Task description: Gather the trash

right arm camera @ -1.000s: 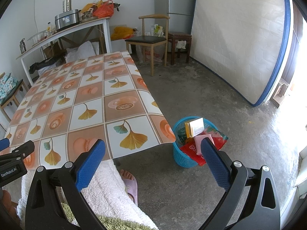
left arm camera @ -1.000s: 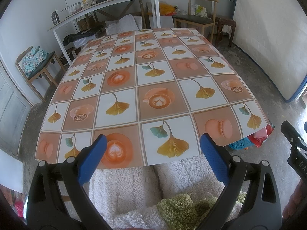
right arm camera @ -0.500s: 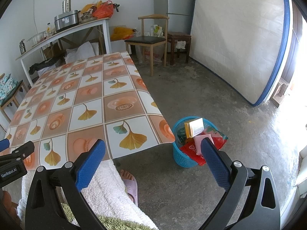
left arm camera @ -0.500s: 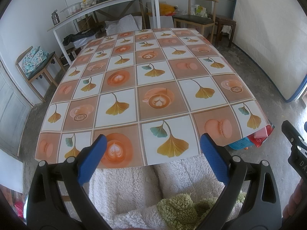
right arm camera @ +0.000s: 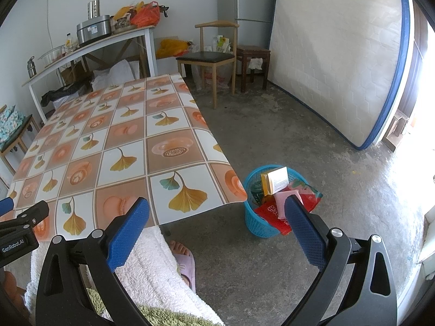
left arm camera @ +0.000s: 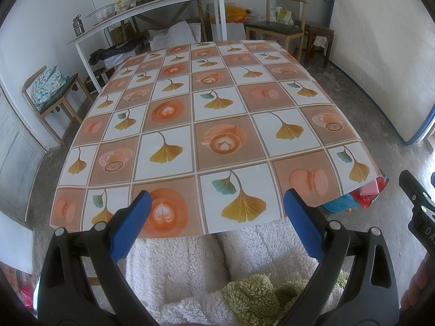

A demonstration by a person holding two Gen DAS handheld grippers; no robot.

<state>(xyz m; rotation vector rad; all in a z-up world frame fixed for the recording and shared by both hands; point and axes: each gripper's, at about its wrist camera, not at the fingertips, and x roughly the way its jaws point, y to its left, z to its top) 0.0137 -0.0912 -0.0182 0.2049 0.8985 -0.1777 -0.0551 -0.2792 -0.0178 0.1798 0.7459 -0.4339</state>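
Both grippers, left (left arm camera: 216, 222) & right (right arm camera: 216, 226), fingers apart, empty; patterned tablecloth table (left arm camera: 217, 125) looks bare, blue plastic mesh basket (right arm camera: 258, 217) full: scan for stray trash w/ grippers held wide

"GenRobot.AI" in white letters on the black body of the left gripper (right arm camera: 19, 240), at 9 o'clock low in the right wrist view. White letters "DA", cut off by the frame edge, on the black body of the right gripper (left arm camera: 424, 222), at 3 o'clock in the left wrist view. Yellow box (right arm camera: 276, 180) in the blue basket (right arm camera: 255, 222), 4 o'clock: printed lines, too small to read.
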